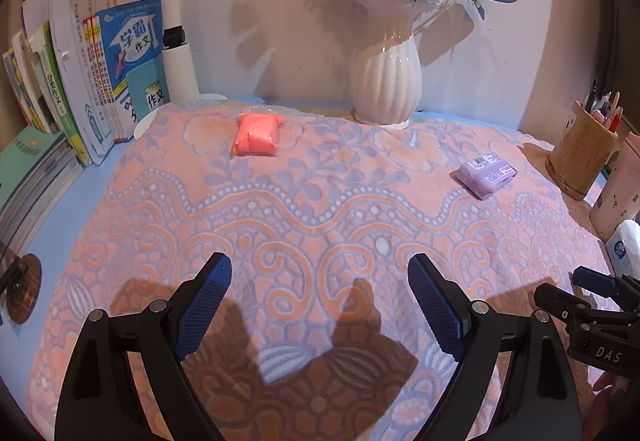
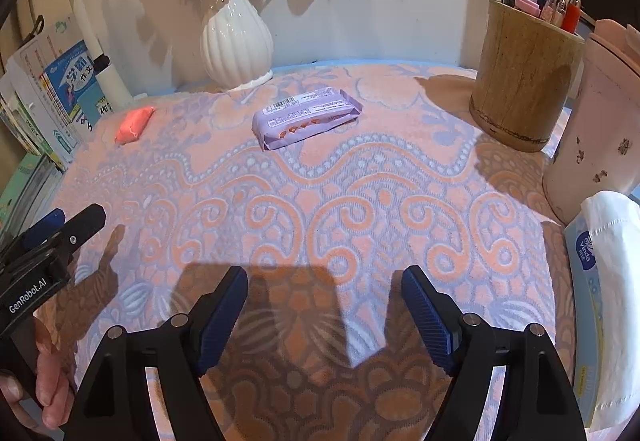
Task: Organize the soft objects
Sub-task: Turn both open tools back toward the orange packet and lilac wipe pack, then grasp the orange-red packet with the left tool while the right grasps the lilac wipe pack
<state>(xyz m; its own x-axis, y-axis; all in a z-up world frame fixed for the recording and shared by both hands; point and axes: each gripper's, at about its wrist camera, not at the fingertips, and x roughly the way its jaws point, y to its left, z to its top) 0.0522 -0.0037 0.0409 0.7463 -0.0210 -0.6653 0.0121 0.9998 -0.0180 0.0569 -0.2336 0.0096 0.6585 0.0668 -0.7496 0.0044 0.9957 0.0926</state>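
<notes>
A soft orange-red packet lies at the far left of the patterned towel; it also shows in the right wrist view. A purple wrapped pack lies at the right of the towel, near the middle in the right wrist view. My left gripper is open and empty above the towel's near part, well short of both. My right gripper is open and empty, also over the near part of the towel, with the purple pack ahead.
A white vase with flowers stands at the back. Books and a white lamp post stand at the left. A wooden pen holder, a pink container and a tissue pack stand at the right.
</notes>
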